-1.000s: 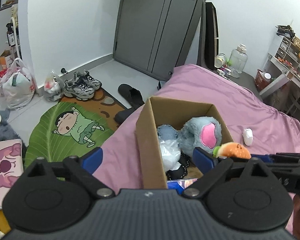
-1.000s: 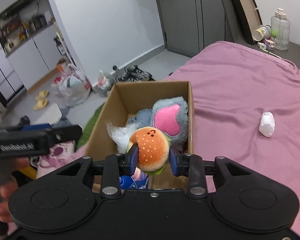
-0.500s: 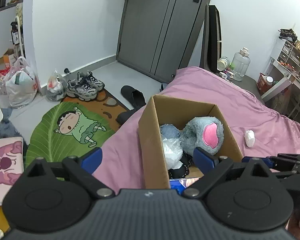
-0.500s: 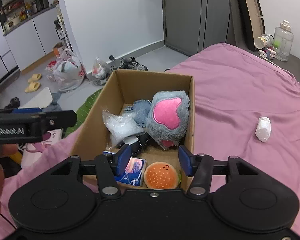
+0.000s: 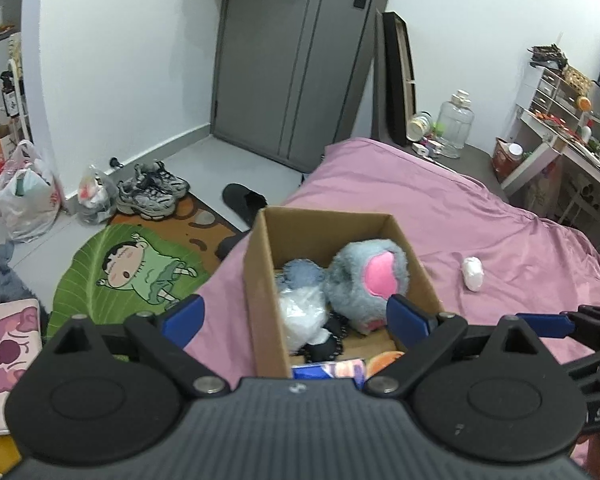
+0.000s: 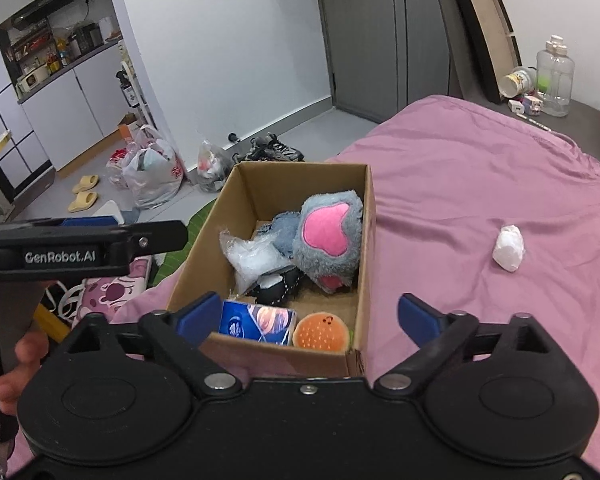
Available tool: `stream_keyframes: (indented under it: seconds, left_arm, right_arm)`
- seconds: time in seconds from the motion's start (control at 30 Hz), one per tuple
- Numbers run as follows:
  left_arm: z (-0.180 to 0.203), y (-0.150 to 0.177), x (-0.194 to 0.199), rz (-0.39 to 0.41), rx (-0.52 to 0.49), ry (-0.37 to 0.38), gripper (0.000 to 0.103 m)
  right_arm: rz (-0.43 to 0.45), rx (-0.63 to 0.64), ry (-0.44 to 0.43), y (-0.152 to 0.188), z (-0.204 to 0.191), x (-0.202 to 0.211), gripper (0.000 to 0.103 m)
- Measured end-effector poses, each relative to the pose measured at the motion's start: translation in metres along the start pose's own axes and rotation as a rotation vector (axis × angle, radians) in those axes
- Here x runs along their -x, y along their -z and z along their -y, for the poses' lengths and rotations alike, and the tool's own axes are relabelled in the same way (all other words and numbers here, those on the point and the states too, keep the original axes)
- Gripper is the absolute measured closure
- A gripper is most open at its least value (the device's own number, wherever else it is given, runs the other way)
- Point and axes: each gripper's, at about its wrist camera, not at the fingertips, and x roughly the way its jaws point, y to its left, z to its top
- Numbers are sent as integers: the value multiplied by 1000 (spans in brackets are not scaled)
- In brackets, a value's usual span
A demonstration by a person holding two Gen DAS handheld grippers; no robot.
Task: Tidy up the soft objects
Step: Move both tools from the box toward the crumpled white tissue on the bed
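Note:
A cardboard box [image 6: 367, 216] [image 5: 260, 280] stands on the pink bed. Inside lie a grey-and-pink plush [image 6: 330, 236] [image 5: 370, 276], a clear plastic bag [image 6: 250, 258], a black item [image 6: 278, 284], a blue packet [image 6: 256, 322] and a burger plush [image 6: 321, 331] at the near end. My right gripper [image 6: 310, 316] hovers over the box's near end, its jaws opening wide, nothing between them. My left gripper [image 5: 296, 316] is open and empty beside the box's left wall. A small white wad [image 6: 509, 247] [image 5: 472, 273] lies on the sheet to the right.
Past the bed's left edge the floor holds a green cartoon mat [image 5: 132, 272], sneakers [image 5: 152, 192], a black slipper [image 5: 244, 200] and plastic bags [image 6: 152, 176]. A bottle [image 6: 554, 76] and a cup stand at the bed's far end. A cluttered desk [image 5: 572, 148] is on the right.
The right gripper opened and let the burger plush drop into the box's near end, then drew back and up. The left gripper also pulled back slightly, staying open.

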Motion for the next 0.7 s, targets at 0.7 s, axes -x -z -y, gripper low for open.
stream_keyframes:
  seconds: [0.7]
  left_arm:
    - [66,-29,-4,-13,-101,26,0]
  right_arm:
    - [59,-140,37,1,87,24,0]
